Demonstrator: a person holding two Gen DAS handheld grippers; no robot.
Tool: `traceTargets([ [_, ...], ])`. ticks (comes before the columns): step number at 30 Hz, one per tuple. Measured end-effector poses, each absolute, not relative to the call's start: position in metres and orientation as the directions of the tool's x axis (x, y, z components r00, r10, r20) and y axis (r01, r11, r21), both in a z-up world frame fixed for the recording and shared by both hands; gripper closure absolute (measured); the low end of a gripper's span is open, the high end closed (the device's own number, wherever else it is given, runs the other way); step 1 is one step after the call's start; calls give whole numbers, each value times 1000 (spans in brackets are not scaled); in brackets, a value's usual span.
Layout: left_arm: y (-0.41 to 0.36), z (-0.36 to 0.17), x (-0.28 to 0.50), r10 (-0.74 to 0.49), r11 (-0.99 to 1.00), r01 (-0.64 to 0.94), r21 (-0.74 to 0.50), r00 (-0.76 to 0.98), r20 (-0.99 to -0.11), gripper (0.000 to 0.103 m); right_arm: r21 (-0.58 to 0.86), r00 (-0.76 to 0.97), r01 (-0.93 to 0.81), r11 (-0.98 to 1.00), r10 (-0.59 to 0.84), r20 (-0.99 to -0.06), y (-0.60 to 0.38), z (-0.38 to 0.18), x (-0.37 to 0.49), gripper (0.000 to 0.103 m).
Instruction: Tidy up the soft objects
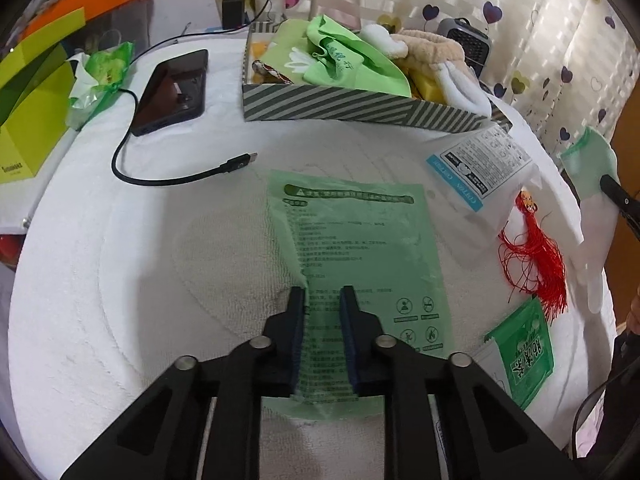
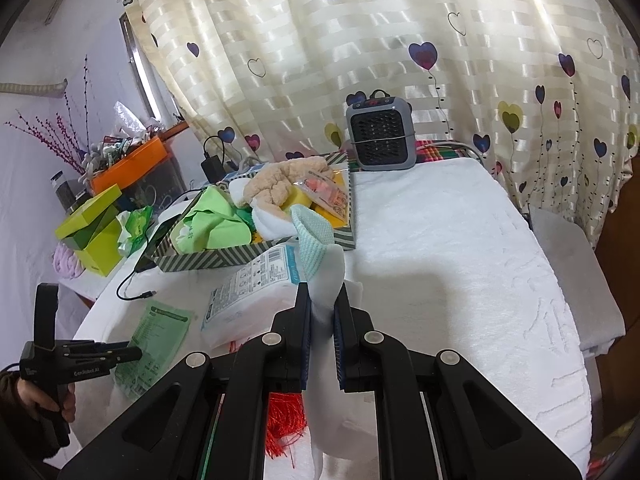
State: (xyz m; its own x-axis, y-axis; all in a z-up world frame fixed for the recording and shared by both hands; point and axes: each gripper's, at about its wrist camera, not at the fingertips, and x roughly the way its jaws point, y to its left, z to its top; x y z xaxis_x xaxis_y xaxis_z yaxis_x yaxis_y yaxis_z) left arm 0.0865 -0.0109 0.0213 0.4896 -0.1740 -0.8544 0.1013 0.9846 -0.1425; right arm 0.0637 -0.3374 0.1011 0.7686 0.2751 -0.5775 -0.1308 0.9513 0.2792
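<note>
A green printed plastic bag lies flat on the white towel. My left gripper points down at the bag's near left part, and its jaws are pinched on the film. In the right wrist view the left gripper rests its tips on that bag. My right gripper is shut on a white sock with a mint cuff, held above the table's right side. The left wrist view shows the sock hanging at the right edge. A striped box at the back holds green cloth, plush and sponges.
A phone and black cable lie at back left, beside a lime box and a green tissue pack. A cotton pack, red tassel and green packet lie right. A grey heater stands behind.
</note>
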Motion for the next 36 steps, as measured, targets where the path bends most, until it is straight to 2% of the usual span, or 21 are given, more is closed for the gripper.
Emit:
traceTargets([
  [5, -9, 21, 87, -192, 981, 97, -166, 495, -847, 100, 278, 771, -125, 953, 269, -578, -339, 102, 63, 93],
  [8, -6, 21, 87, -209, 978, 83, -194, 499, -841, 101, 277, 773, -124, 953, 267, -575, -340, 104, 63, 93],
  [36, -5, 80, 83, -304, 952, 157, -264, 613, -730, 101, 247, 795, -142, 959, 259, -549, -328, 128, 57, 93],
])
